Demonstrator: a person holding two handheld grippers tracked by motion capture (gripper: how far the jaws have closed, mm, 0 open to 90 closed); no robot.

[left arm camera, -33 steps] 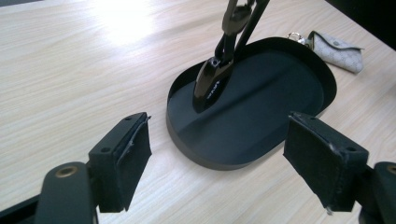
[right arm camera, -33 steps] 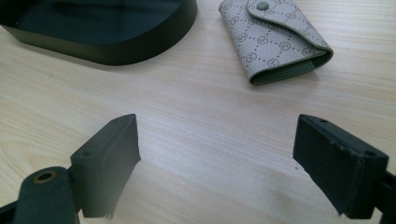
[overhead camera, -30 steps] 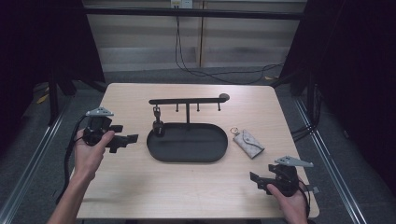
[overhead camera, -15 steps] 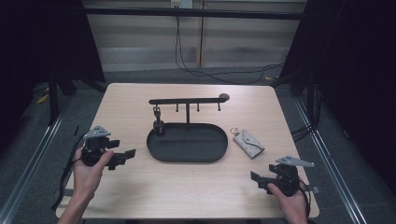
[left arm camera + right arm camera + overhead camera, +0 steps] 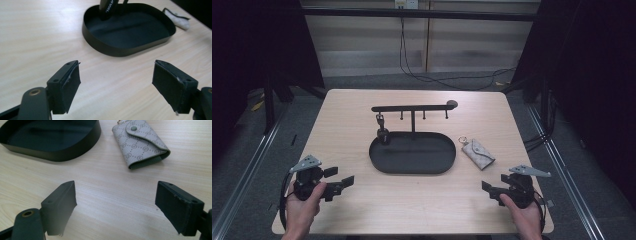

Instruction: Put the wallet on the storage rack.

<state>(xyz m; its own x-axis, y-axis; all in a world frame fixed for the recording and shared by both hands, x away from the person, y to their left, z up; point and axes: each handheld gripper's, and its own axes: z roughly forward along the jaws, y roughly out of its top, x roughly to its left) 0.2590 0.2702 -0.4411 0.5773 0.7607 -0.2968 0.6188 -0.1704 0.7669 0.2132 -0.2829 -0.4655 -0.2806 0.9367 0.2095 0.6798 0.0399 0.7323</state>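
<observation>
The right gripper stands with its two black jaws wide apart and nothing between them, though they have just been closing a little; bare pale wood lies under the gap. Just beyond it, in the upper right of the right gripper view, lies the small grey patterned key pouch with a snap flap, flat on the light wooden table, its fold turned toward the jaws and a key ring at its far end. In the high view that pouch sits right of centre, just beside the black oval metal tray from which a black bar stand with hanging hooks rises.

The left gripper, at the lower left of the high view, is likewise spread wide and empty, aimed at the tray's near rim.

The pouch looks like the thing to fetch. To take it well, the right gripper should go forward low, straddle the narrow width of the pouch, and close on the thick folded edge rather than the flap, keeping clear of the tray wall.
</observation>
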